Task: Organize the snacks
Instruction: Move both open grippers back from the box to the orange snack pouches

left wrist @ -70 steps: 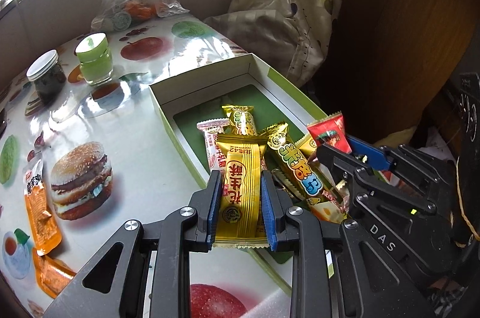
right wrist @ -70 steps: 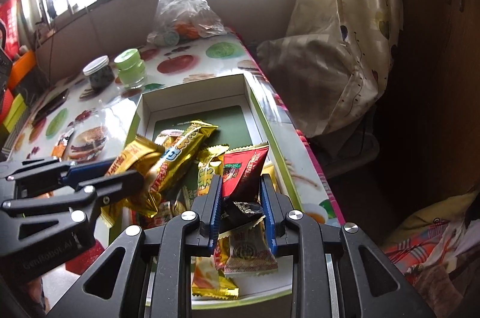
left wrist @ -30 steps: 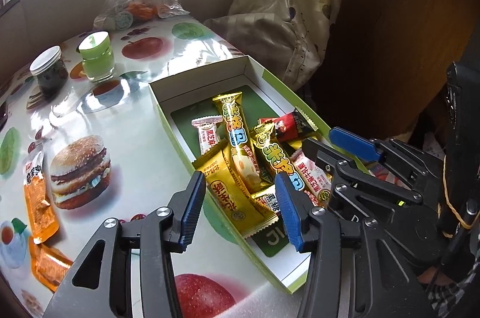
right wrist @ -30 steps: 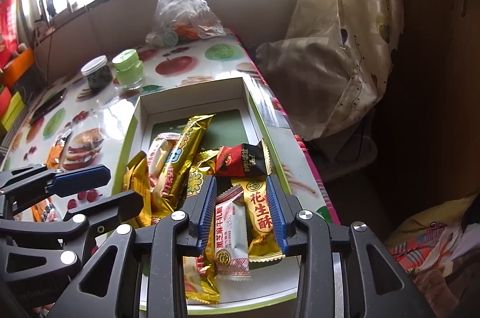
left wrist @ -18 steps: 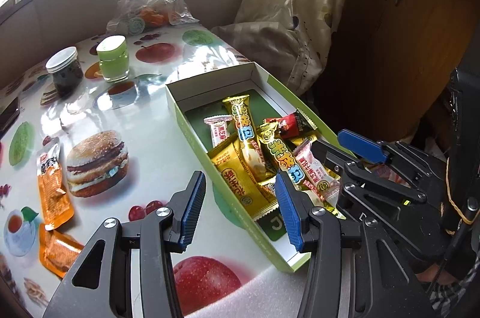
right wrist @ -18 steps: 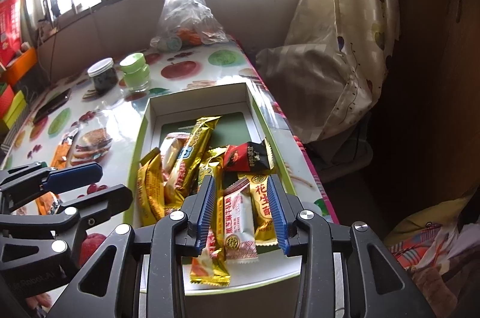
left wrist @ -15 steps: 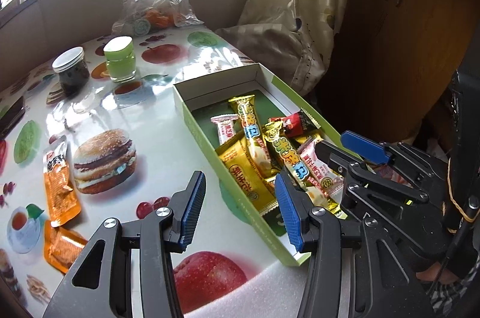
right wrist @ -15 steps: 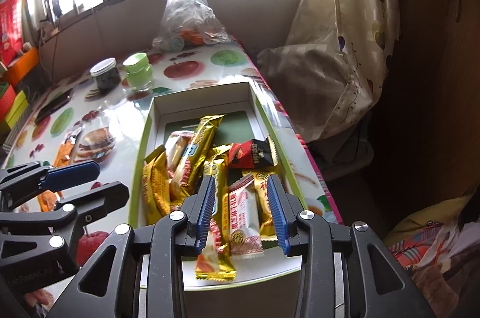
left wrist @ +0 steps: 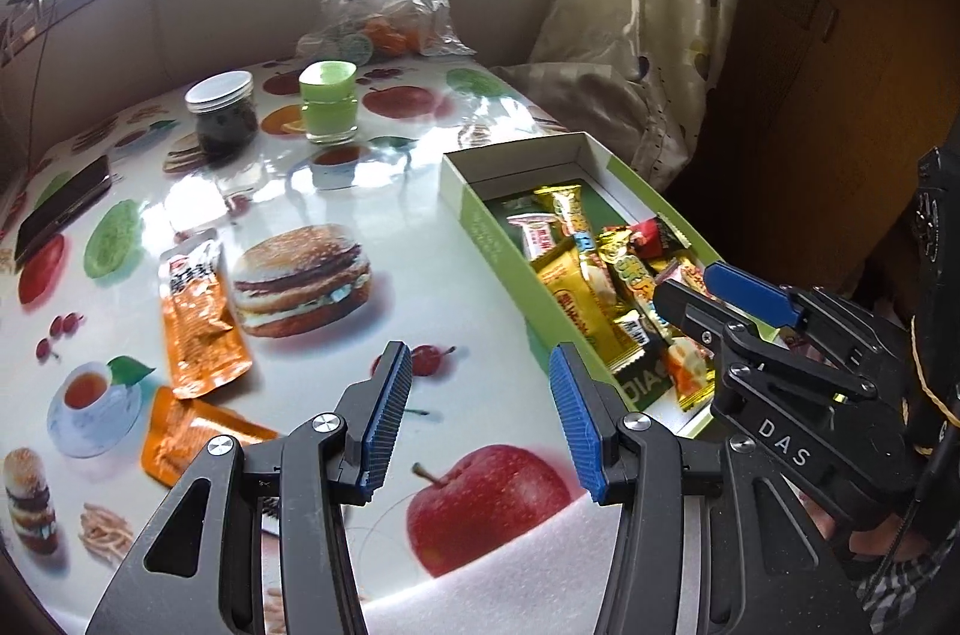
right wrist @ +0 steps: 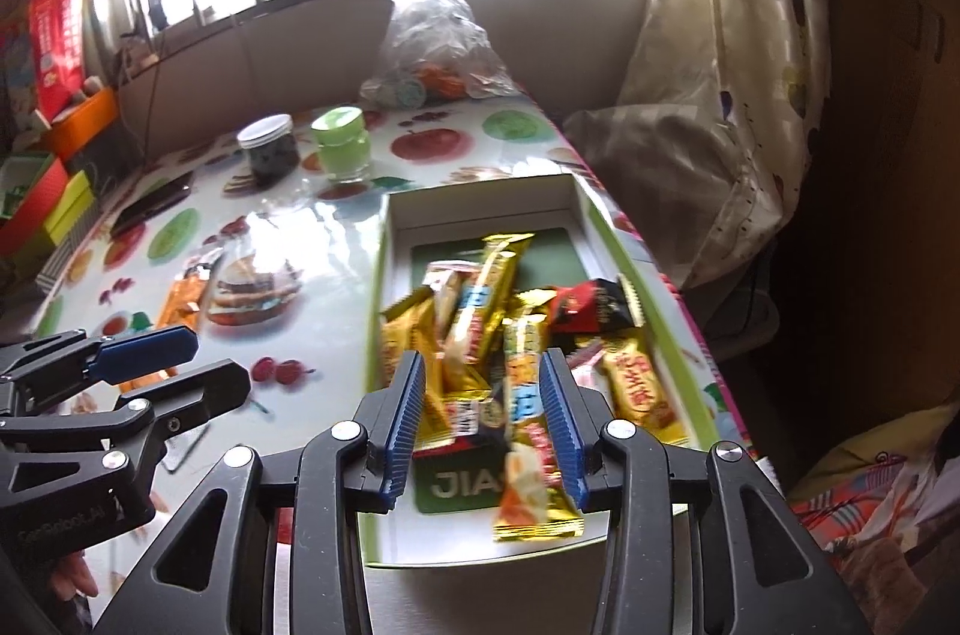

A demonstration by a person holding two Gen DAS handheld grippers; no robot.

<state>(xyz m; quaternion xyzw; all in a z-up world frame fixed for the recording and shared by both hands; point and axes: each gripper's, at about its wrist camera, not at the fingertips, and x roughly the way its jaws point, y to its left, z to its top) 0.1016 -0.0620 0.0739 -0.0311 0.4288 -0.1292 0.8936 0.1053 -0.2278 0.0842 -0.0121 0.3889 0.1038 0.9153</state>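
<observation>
A green-and-white box (left wrist: 480, 221) (right wrist: 390, 215) at the table's right side holds several wrapped snack bars (left wrist: 576, 287) (right wrist: 480, 299), gold, yellow, white and one red-black. Two orange snack packets (left wrist: 198, 317) lie on the table left of the printed burger; the near one (left wrist: 186, 437) is partly behind my left fingers. My left gripper (left wrist: 480, 407) is open and empty above the table, left of the box. My right gripper (right wrist: 483, 407) is open and empty above the box's near end; it also shows in the left wrist view (left wrist: 720, 299).
A dark jar (left wrist: 219, 113) and a green jar (left wrist: 329, 101) stand at the back. A clear plastic bag (left wrist: 384, 5) sits by the wall. A black phone (left wrist: 60, 206) lies far left. A curtain (left wrist: 630, 35) hangs past the table's right edge.
Both grippers let go of their snack bars into the box, opened, and drew back. My left gripper has since shifted left, away from the box, bringing the orange packets into view.
</observation>
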